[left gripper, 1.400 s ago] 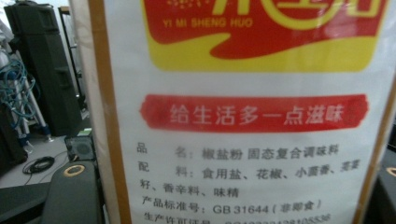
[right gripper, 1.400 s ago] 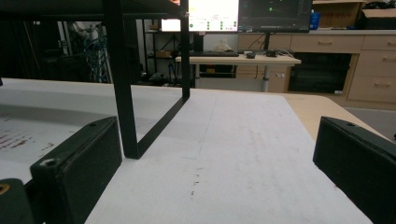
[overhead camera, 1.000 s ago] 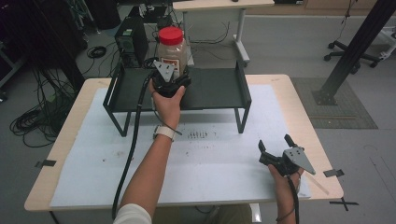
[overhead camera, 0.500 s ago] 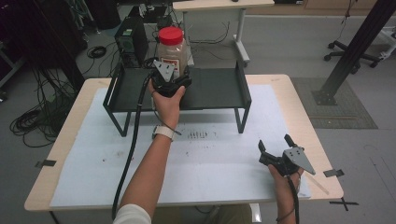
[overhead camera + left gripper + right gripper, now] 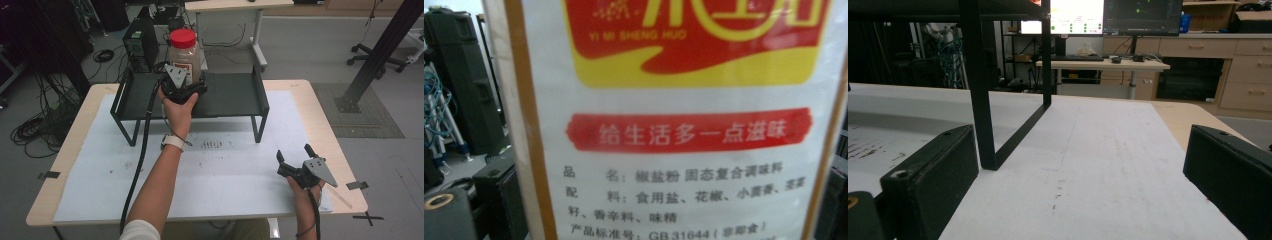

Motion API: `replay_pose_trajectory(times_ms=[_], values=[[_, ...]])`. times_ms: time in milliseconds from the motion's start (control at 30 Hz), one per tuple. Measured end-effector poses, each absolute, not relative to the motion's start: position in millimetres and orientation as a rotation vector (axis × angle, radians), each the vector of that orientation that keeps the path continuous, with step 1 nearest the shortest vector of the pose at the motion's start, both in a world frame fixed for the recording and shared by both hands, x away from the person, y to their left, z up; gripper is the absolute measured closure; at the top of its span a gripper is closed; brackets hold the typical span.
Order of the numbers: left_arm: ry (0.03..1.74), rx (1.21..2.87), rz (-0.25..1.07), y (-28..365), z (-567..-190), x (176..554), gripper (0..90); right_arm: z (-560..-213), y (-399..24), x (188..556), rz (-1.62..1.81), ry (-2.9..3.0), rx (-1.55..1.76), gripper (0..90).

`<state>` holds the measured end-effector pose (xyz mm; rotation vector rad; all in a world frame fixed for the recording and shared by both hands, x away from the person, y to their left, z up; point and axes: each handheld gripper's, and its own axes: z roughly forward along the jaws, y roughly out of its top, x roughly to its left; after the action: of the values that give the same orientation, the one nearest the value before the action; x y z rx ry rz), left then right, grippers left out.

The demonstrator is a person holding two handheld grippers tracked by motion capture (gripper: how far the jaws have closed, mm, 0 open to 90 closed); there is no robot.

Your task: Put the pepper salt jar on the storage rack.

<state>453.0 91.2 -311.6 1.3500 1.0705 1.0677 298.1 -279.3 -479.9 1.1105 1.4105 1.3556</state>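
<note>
Left tool (image 5: 186,84) jaws just opening off spice jar (image 5: 185,55) — jar placed on rack (image 5: 235,95); right tool (image 5: 296,161) open, idle.

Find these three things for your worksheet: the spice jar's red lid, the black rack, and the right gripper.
red lid (image 5: 182,37), high view, top of the cap.
black rack (image 5: 235,95), high view, bare shelf surface.
right gripper (image 5: 295,156), high view, midway between its open fingers.
</note>
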Motion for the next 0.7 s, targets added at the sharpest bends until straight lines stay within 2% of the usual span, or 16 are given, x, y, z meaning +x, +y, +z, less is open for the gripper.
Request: replay_pose_trajectory(times_ms=[700], values=[[1.044, 1.345, 1.07, 90.8, -305.1, 444.7, 1.3, -479.9, -279.1, 298.1, 1.356, 1.411, 1.109, 1.4]])
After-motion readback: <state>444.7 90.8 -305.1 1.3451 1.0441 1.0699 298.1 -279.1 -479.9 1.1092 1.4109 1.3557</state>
